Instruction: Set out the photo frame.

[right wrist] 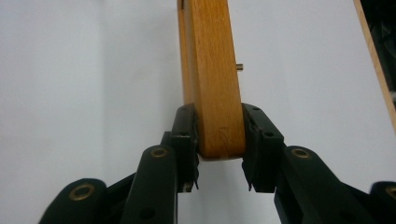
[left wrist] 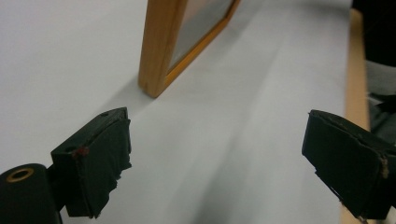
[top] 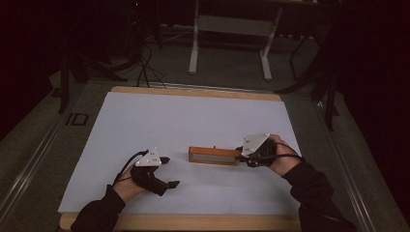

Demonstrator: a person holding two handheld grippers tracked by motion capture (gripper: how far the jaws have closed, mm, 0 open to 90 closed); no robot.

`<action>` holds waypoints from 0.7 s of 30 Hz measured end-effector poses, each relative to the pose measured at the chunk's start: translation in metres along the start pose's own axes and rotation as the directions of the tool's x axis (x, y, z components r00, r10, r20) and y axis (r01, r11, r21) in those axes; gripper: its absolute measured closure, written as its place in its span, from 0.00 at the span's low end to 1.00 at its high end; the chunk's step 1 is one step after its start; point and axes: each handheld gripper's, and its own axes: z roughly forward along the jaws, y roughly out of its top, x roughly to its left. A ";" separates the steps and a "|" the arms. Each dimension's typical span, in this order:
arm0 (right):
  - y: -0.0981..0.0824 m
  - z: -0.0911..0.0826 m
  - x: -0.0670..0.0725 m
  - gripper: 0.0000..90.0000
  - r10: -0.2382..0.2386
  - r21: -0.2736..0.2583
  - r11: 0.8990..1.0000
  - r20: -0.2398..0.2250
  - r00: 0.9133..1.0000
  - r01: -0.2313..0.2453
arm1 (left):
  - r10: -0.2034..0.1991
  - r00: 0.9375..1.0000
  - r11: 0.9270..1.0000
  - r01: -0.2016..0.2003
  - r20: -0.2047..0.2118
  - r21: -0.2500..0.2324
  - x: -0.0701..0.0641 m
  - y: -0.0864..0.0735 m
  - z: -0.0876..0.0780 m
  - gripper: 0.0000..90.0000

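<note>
A white sheet (top: 193, 125) is spread over the table – at lower centre of the high view a wooden frame (top: 212, 155) is stood on edge. Its right end is clamped by the right gripper (top: 240, 153); the left gripper (top: 168, 171) – lower left – is held agape, grasping nothing.

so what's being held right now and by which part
The right claw is shut on the wooden frame, gripping it by one end. The left claw is open, holding nothing.

One wooden frame (top: 213, 155), two grippers, one white sheet (top: 183, 125), one table (top: 193, 222).
</note>
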 end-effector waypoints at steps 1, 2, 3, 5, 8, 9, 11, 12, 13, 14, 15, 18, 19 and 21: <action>0.000 0.000 0.000 0.76 0.000 0.000 1.000 0.000 1.000 0.000 | 0.002 1.000 1.000 -0.002 -0.007 0.001 0.001 -0.001 0.000 0.09; 0.000 0.000 0.000 0.76 0.000 0.000 1.000 0.000 1.000 0.000 | 0.002 1.000 1.000 -0.002 -0.007 0.001 0.001 -0.001 0.000 0.09; 0.000 0.001 -0.003 0.76 0.010 0.003 1.000 -0.005 1.000 -0.010 | -0.002 1.000 1.000 0.002 -0.011 -0.007 0.003 -0.002 0.000 0.09; 0.001 0.003 -0.012 0.75 0.051 0.006 0.999 -0.016 0.999 -0.051 | -0.005 1.000 1.000 0.005 -0.007 -0.005 0.003 -0.003 0.001 0.09; 0.001 0.006 -0.020 0.74 0.077 0.015 0.997 -0.020 0.997 -0.077 | -0.004 1.000 1.000 0.004 -0.004 -0.004 0.003 -0.004 0.002 0.09; 0.002 0.007 -0.023 0.74 0.085 0.018 0.996 -0.023 0.996 -0.085 | -0.006 1.000 1.000 0.005 -0.003 -0.004 0.003 -0.004 0.003 0.09; 0.002 0.009 -0.028 0.73 0.104 0.022 0.994 -0.024 0.994 -0.104 | -0.005 1.000 1.000 0.005 -0.006 -0.003 0.003 -0.005 0.003 0.09; 0.002 0.010 -0.030 0.73 0.114 0.027 0.993 -0.026 0.993 -0.114 | -0.007 1.000 1.000 0.007 -0.003 -0.004 0.004 -0.005 0.003 0.09; 0.003 0.011 -0.032 0.73 0.113 0.024 0.993 -0.026 0.993 -0.112 | -0.009 1.000 1.000 0.009 -0.002 -0.004 0.004 -0.005 0.003 0.09; 0.003 0.012 -0.033 0.73 0.116 0.028 0.993 -0.024 0.993 -0.115 | -0.012 1.000 1.000 0.012 -0.002 -0.004 0.005 -0.006 0.004 0.09; 0.003 0.013 -0.035 0.72 0.118 0.030 0.993 -0.026 0.993 -0.117 | -0.018 1.000 1.000 0.018 -0.001 -0.008 0.005 -0.006 0.004 0.09; 0.003 0.015 -0.040 0.72 0.126 0.032 0.992 -0.031 0.992 -0.125 | -0.025 1.000 1.000 0.025 0.002 -0.009 0.006 -0.007 0.004 0.09; 0.003 0.015 -0.042 0.72 0.127 0.033 0.992 -0.033 0.991 -0.126 | -0.028 1.000 1.000 0.028 0.004 -0.010 0.006 -0.008 0.005 0.09; 0.003 0.017 -0.047 0.71 0.138 0.034 0.990 -0.041 0.990 -0.136 | -0.027 1.000 1.000 0.027 0.005 -0.008 0.006 -0.008 0.005 0.09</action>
